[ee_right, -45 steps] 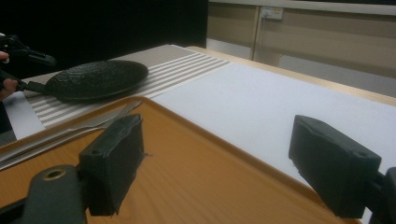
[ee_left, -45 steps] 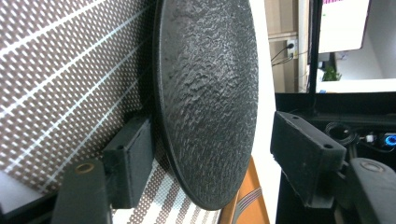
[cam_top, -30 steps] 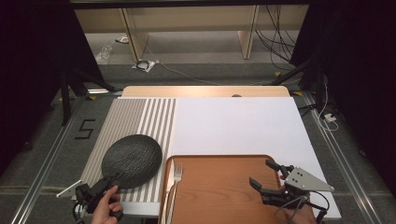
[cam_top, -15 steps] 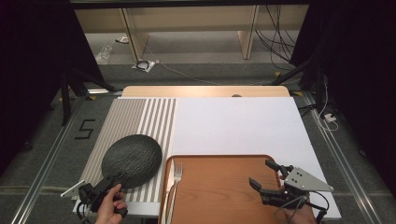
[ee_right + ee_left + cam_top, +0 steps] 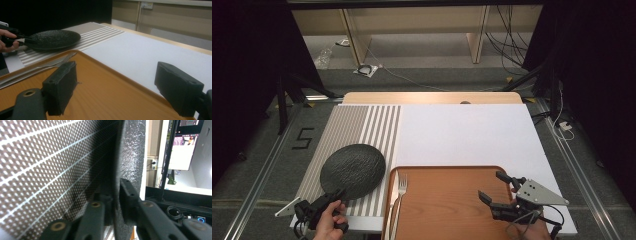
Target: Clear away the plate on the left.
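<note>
Covering most of the light wooden surface point(image 5: 432, 97), a white rectangular mat point(image 5: 467, 132) lies at centre and right, with a grey-and-white striped woven placemat point(image 5: 357, 125) along its left side. Nearer, a rectangular orange-brown wooden tray point(image 5: 447, 200) rests at the near edge, partly over the white mat. A round, textured black plate point(image 5: 353, 170) sits over the near part of the striped placemat, just left of the tray. The left tool point(image 5: 332, 199) is closed on the plate's near rim, one jaw above and one below, as the left gripper view confirms point(image 5: 115, 195). The right tool point(image 5: 499, 192) hovers over the tray's right near part, jaws spread wide and empty point(image 5: 115, 85). A silver metal fork point(image 5: 401, 187) and a silver knife point(image 5: 393, 192) lie side by side along the tray's left edge.
</note>
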{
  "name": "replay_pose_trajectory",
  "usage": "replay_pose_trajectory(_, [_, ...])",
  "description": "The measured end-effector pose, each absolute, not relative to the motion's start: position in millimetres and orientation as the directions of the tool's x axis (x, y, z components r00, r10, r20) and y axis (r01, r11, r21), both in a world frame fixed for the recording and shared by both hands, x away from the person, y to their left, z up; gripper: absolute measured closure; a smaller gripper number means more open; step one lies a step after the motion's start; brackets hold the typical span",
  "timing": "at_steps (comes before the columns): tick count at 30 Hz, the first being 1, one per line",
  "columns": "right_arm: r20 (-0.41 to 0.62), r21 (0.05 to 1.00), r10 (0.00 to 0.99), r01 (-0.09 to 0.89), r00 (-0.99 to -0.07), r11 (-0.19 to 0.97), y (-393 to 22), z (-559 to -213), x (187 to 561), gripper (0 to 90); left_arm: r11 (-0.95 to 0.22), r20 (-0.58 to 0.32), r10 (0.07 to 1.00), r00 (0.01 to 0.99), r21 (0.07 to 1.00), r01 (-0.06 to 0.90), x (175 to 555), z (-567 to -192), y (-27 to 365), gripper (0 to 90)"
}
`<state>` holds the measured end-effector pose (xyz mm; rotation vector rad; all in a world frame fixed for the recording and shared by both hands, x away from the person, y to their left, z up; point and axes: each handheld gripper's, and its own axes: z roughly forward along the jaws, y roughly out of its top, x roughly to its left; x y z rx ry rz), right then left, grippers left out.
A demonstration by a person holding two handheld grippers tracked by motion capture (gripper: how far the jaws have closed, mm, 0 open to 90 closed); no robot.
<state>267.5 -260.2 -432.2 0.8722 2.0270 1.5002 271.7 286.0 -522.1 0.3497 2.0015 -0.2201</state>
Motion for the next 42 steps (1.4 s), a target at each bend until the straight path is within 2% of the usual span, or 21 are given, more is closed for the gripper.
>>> replay_pose_trajectory(16, [0.001,0.958,0.725,0.208,-0.689,0.196,-260,-432,267,18.9,0.933,-0.913,0.149,-0.379,0.003,0.36,273,-520,289,84.2])
replay_pose_trajectory(42, [0.001,0.958,0.726,0.21,-0.687,0.197,-262,-432,267,18.9,0.864,-0.948,0.164,-0.273,0.005,0.504,276,-511,273,82.7])
